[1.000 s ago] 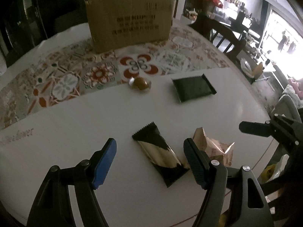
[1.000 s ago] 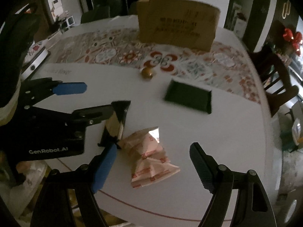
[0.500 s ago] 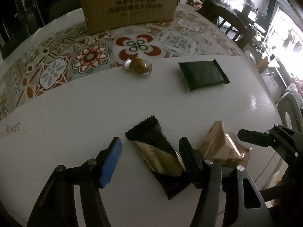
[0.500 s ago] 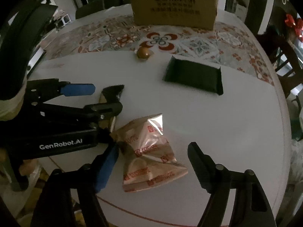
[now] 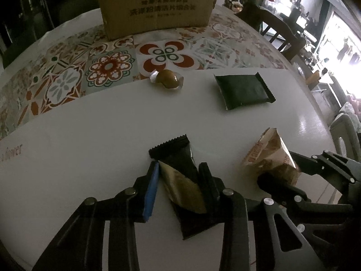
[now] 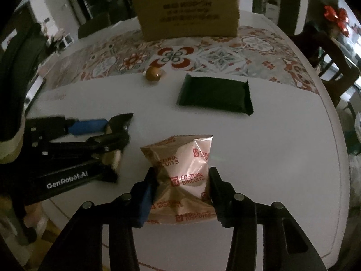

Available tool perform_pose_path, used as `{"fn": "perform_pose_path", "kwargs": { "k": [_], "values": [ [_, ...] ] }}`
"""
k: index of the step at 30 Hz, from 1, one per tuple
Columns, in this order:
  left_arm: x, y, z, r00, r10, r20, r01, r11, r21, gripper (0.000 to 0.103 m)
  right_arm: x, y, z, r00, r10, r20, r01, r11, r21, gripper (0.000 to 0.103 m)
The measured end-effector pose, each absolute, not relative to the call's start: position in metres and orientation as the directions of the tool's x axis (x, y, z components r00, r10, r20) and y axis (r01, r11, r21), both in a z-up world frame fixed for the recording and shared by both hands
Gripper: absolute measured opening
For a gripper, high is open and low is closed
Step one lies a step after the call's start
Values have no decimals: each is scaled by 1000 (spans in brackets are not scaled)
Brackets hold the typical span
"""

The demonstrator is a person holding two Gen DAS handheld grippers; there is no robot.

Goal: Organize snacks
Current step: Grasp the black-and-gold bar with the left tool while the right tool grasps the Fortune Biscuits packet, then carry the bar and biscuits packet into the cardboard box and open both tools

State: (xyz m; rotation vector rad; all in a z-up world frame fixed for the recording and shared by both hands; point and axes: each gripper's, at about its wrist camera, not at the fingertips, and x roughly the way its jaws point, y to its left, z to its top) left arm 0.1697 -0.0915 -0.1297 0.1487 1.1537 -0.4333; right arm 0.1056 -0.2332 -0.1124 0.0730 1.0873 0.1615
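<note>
A black-and-gold snack packet point(image 5: 178, 153) lies on the white table point(image 5: 90, 135). My left gripper point(image 5: 178, 167) is closing on it, and the blue and black pads touch its two long sides. To its right a pinkish "Fortune Biscuits" bag point(image 6: 185, 155) sits between the fingers of my right gripper point(image 6: 181, 172). Those jaws are closing too and pinch the bag's sides. In the right wrist view the left gripper point(image 6: 117, 129) shows at the left. In the left wrist view the right gripper point(image 5: 277, 168) shows around the bag point(image 5: 268, 149).
A dark green packet point(image 5: 243, 91) and a round gold-wrapped candy point(image 5: 168, 81) lie further back. Behind them a cardboard box point(image 5: 158, 4) stands on a patterned runner point(image 5: 67, 79). Wooden chairs point(image 5: 282, 38) stand past the table's right edge.
Both grippers came down over their packets and their jaws narrowed from wide open until the pads touch the wrappers. The fortune biscuit bag looks squeezed.
</note>
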Motion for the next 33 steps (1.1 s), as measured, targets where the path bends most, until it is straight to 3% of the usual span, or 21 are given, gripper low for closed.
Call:
{"fn": "perform_pose_path", "kwargs": {
  "k": [17, 33],
  "values": [
    [165, -79, -101, 391, -324, -862, 393, 905, -162, 32, 114, -233, -85, 550, 148, -822, -64, 989, 135, 46],
    [177, -75, -28, 579, -352, -736, 404, 907, -116, 32, 134, -236, -26, 685, 120, -718, -74, 993, 96, 46]
  ]
}}
